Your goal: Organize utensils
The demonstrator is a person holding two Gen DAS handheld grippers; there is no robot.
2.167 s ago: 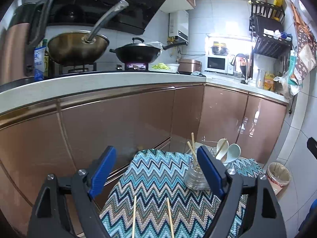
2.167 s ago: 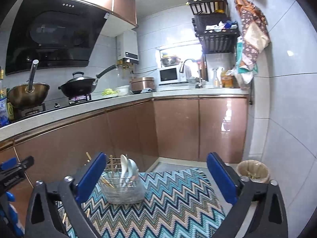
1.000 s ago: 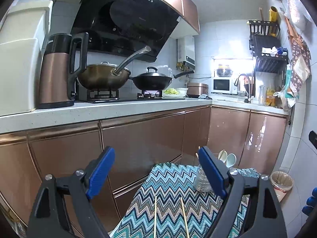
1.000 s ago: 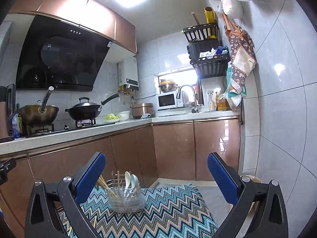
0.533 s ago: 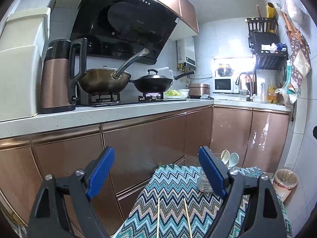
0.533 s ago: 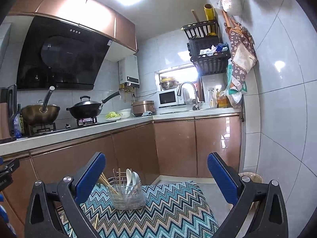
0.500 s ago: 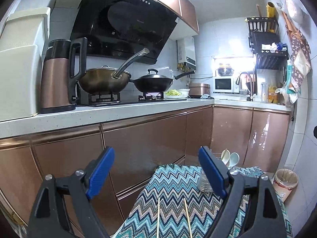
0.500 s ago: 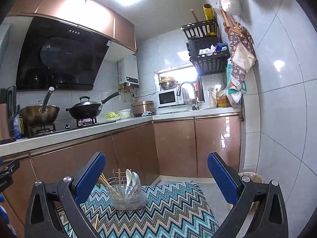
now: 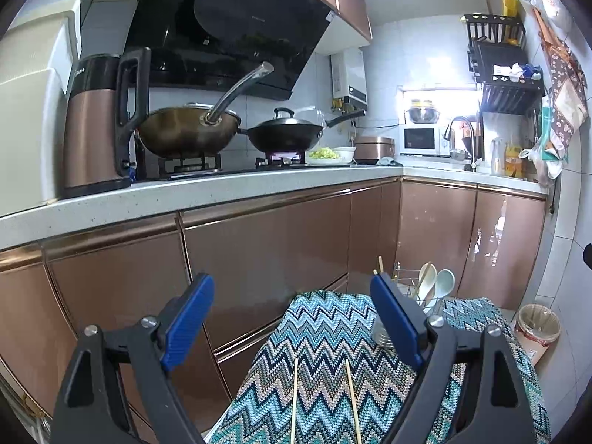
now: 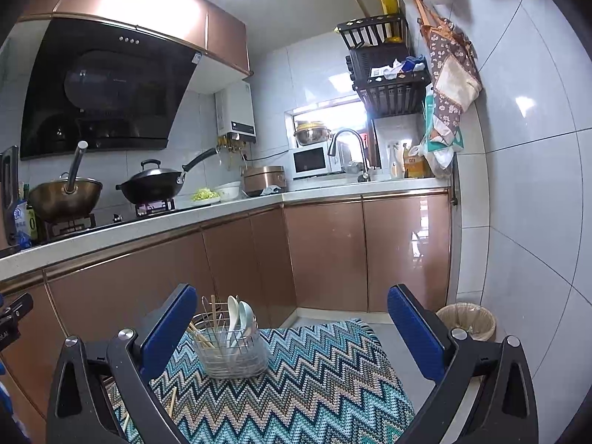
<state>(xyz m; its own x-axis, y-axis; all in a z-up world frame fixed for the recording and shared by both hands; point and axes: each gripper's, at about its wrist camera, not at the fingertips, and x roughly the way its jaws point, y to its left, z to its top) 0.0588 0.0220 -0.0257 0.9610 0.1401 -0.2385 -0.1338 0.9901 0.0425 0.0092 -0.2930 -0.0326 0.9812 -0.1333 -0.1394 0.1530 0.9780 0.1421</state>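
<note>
A wire utensil holder (image 10: 231,351) stands on a zigzag-patterned cloth (image 10: 314,381), with pale spoons (image 10: 240,318) and wooden chopsticks upright in it. In the left wrist view the same holder (image 9: 425,301) is half hidden behind the right finger. Two loose chopsticks (image 9: 294,399) lie side by side on the cloth (image 9: 333,336), below the left gripper (image 9: 292,318), which is open and empty. One more chopstick (image 10: 172,401) lies near the right gripper's left finger. The right gripper (image 10: 292,329) is open too, above the cloth, nothing between its fingers.
Copper-coloured cabinet doors (image 9: 259,251) run close behind the cloth-covered surface. On the counter above stand a kettle (image 9: 96,125), two woks (image 9: 188,133) and a microwave (image 10: 312,161). A small bin (image 10: 466,322) sits on the floor at the right by the tiled wall.
Both views have dipped slightly over the last second, so the cloth and holder sit a little higher in frame. Both grippers stay open; nothing on the cloth has moved.
</note>
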